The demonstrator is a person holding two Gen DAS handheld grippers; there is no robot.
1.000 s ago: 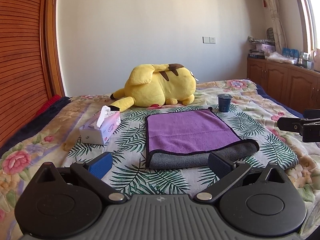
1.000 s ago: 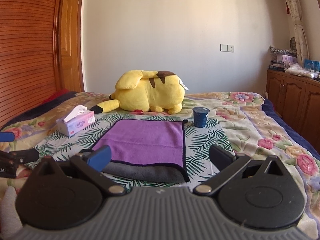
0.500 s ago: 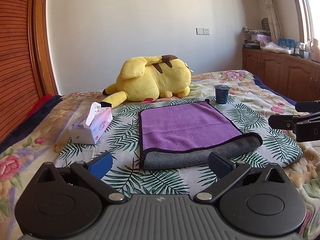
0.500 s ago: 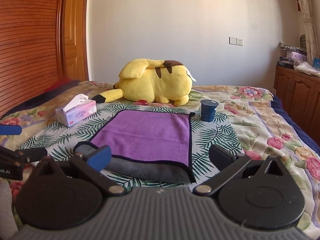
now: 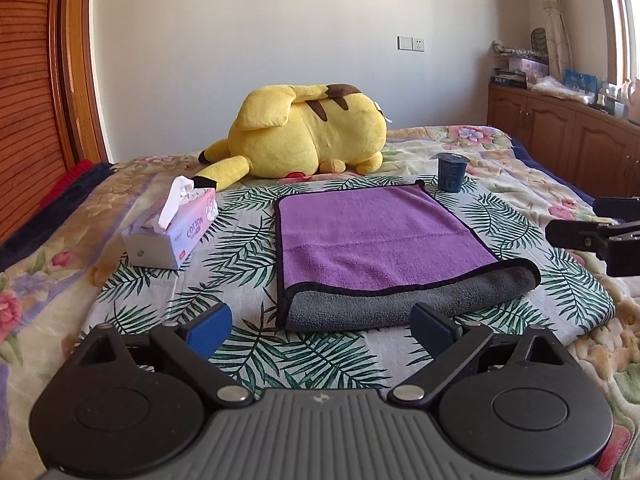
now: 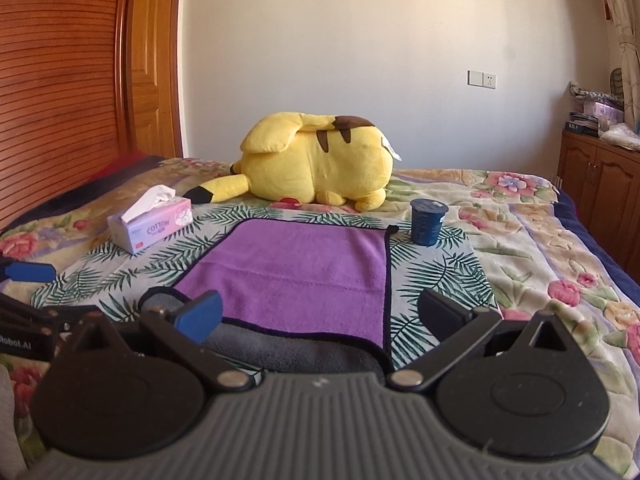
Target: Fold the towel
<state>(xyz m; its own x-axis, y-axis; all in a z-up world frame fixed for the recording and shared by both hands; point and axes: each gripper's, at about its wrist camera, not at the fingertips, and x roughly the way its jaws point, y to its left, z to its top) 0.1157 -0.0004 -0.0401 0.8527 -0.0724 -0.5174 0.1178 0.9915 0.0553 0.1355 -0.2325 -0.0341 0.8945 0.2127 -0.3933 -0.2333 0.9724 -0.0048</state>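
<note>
Two grippers: we see both with jaws spread wide, holding nothing.
towel [image 5: 380, 248]: purple, grey folded edge nearest us, flat on bedspread [image 5: 248, 240].
left gripper [image 5: 322, 326]: just short of towel's near edge, not touching.
right gripper [image 6: 320, 312]: over towel's near edge; contact unclear.
cup [image 6: 428, 222]: beside towel's far right corner.
</note>
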